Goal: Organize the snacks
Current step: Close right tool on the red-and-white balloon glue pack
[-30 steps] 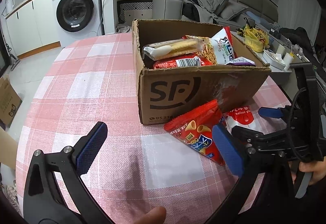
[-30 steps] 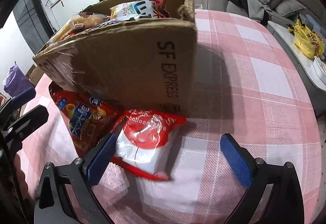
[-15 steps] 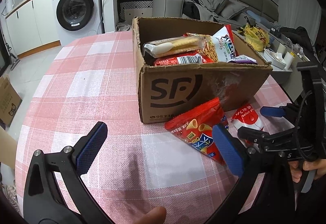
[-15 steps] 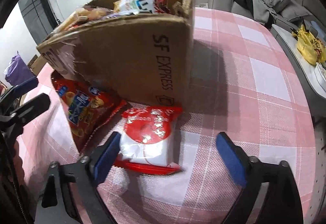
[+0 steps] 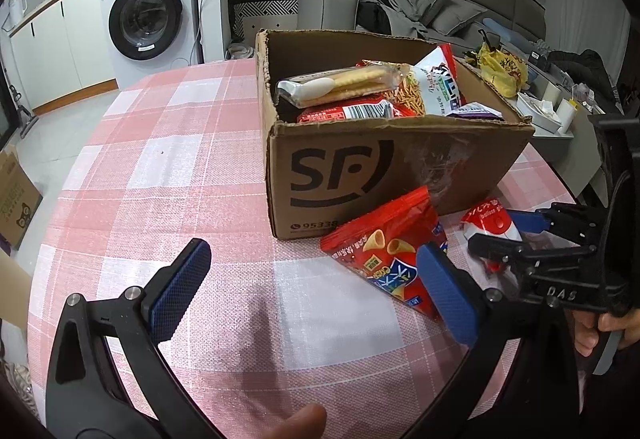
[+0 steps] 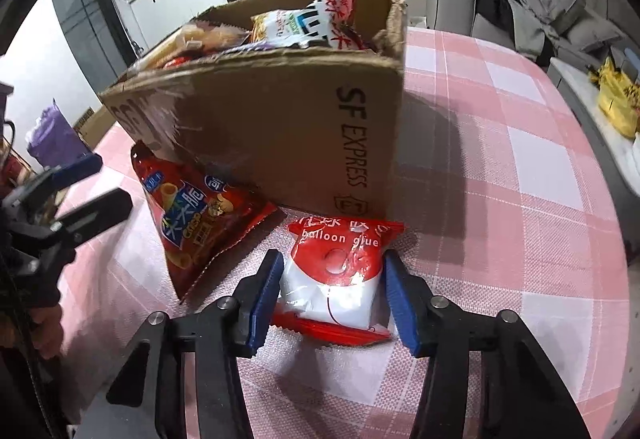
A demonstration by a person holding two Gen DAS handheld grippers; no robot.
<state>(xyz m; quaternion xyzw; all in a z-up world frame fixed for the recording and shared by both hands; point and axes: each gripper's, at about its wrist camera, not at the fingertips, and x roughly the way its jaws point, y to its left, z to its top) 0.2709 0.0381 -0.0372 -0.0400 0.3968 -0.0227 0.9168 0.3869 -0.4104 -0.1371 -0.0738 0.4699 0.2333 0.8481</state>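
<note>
A cardboard SF box point(image 5: 384, 167) point(image 6: 280, 131) stands on the checked table and holds several snack packs. A red chip bag point(image 5: 392, 255) point(image 6: 200, 215) leans against its front. Beside it lies a red-and-white balloon glue pack point(image 6: 336, 275) point(image 5: 488, 219). My right gripper point(image 6: 332, 299) has its blue pads on both sides of this pack, shut on it, with the pack on the table. My left gripper point(image 5: 316, 283) is open and empty, low over the table in front of the box; its right pad point(image 5: 448, 295) overlaps the chip bag.
A pink checked cloth point(image 5: 180, 159) covers the round table. A washing machine point(image 5: 148, 15) and counter stand at the back left, a grey sofa point(image 5: 420, 7) behind. A side table with a yellow bag point(image 5: 500, 67) is at the right.
My right gripper has closed from wide open onto the balloon glue pack and moved in over it. The left gripper has hardly moved.
</note>
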